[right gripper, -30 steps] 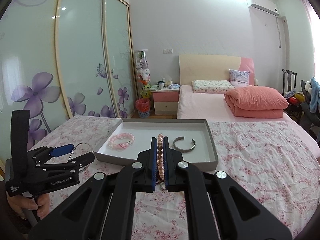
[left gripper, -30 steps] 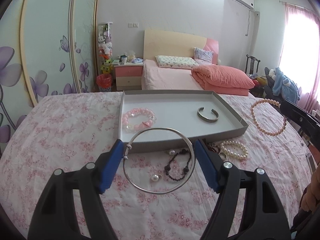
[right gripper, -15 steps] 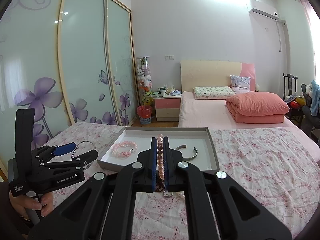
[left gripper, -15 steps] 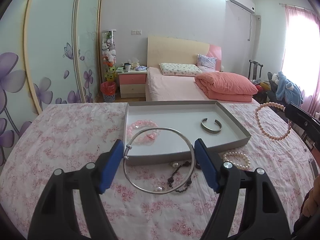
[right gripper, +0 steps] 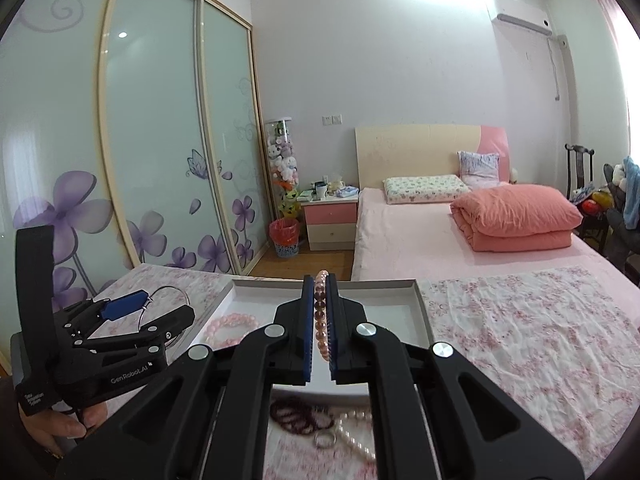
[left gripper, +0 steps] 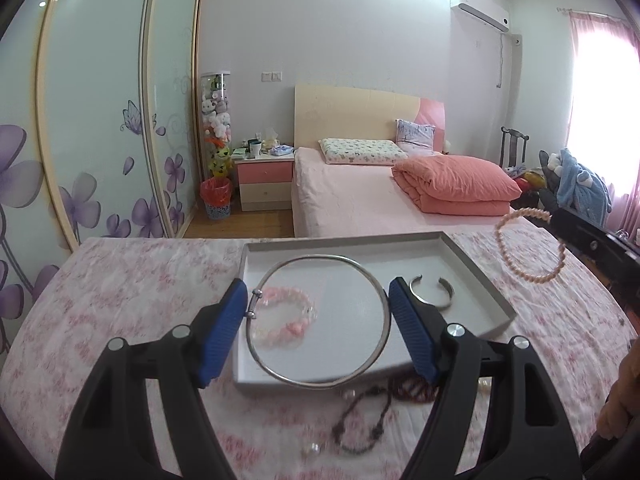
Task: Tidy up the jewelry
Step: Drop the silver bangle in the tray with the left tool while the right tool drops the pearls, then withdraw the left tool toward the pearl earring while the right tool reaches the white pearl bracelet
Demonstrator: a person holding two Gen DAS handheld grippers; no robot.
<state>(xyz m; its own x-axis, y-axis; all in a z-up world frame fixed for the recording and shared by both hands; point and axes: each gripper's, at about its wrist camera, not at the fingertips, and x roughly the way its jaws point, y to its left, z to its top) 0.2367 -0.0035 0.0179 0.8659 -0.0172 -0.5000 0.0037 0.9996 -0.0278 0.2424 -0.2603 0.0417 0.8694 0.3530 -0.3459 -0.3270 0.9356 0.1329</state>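
My left gripper is shut on a large thin silver bangle, holding it flat over the near part of the grey tray. In the tray lie a pink bead bracelet and a silver cuff. My right gripper is shut on a pink pearl necklace, held above the tray's near edge; its loop hangs in the left wrist view.
On the floral cloth before the tray lie a dark bead bracelet, a dark red bead bracelet, a white pearl strand, a ring and a loose pearl. A bed stands beyond.
Both grippers have moved forward and up toward the tray. The silver bangle went from over the cloth to over the tray's near part; the necklace stays gripped.
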